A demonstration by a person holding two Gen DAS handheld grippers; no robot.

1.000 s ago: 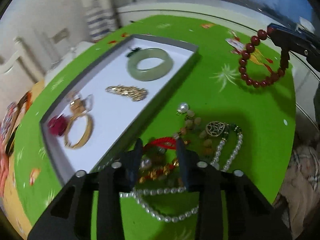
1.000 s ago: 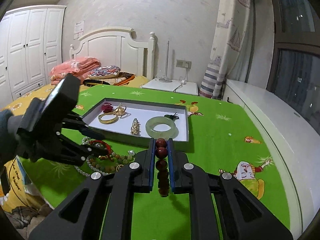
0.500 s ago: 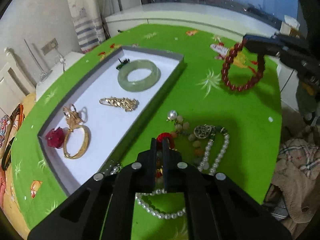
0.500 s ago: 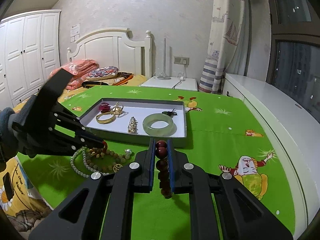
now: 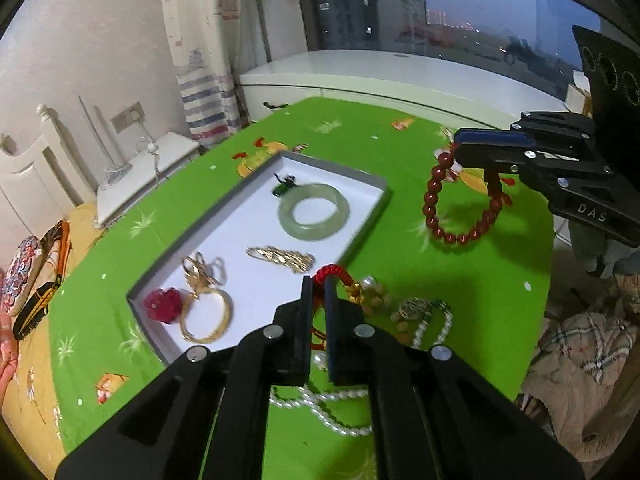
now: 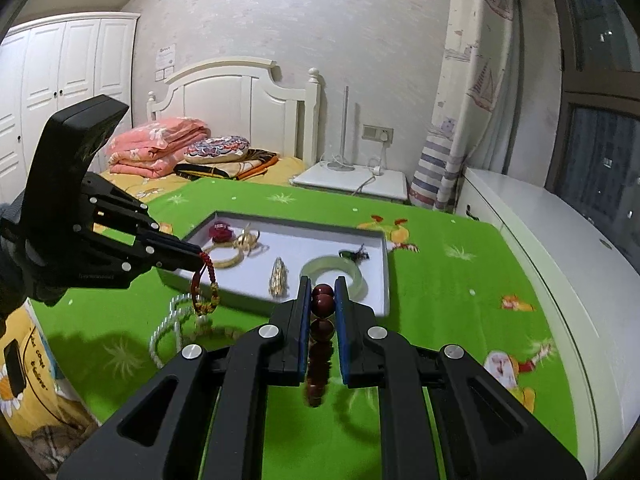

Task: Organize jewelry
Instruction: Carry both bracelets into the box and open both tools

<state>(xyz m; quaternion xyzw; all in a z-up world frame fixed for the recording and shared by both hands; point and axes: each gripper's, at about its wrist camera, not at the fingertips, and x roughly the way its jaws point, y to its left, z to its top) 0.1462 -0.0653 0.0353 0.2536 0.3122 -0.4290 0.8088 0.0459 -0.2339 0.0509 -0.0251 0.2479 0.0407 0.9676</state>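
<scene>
Holding two pieces aloft at once, with several ways to lose them. Left gripper (image 5: 318, 280) closed almost fully on the red cord bracelet (image 5: 332, 272), pinched only at the very tips, loop and gold charms dangling over the heap beside the tray (image 5: 256, 176). Thin cord, little pad contact: likely to slide out on any jerk or quick swing. Charm end hanging close to the pearl necklace (image 6: 160, 336); cannot tell whether clear of it or caught, and if caught, could drag the strand and the loose beads across the green cloth (image 5: 460, 320) or off its edge. Right gripper (image 6: 322, 284) closed narrowly on the dark red bead bracelet (image 6: 322, 304), clamped on a couple of round beads with the rest hanging free below, off to the side of the tray's far end. Round beads between flat pads: prone to roll and pop loose, more so with the loop swinging. Inside the tray, jade bangle (image 5: 314, 210), gold chain piece (image 5: 282, 258), gold bangle (image 5: 206, 316) and a red rose-shaped piece (image 5: 162, 304) already taking up much of the floor; bare space mostly between them. Releasing from too high risks a bounce over the low rim or a knock against the jade. Bringing both grippers in together risks a clash over the tray, or a dangling loop catching on its rim.
</scene>
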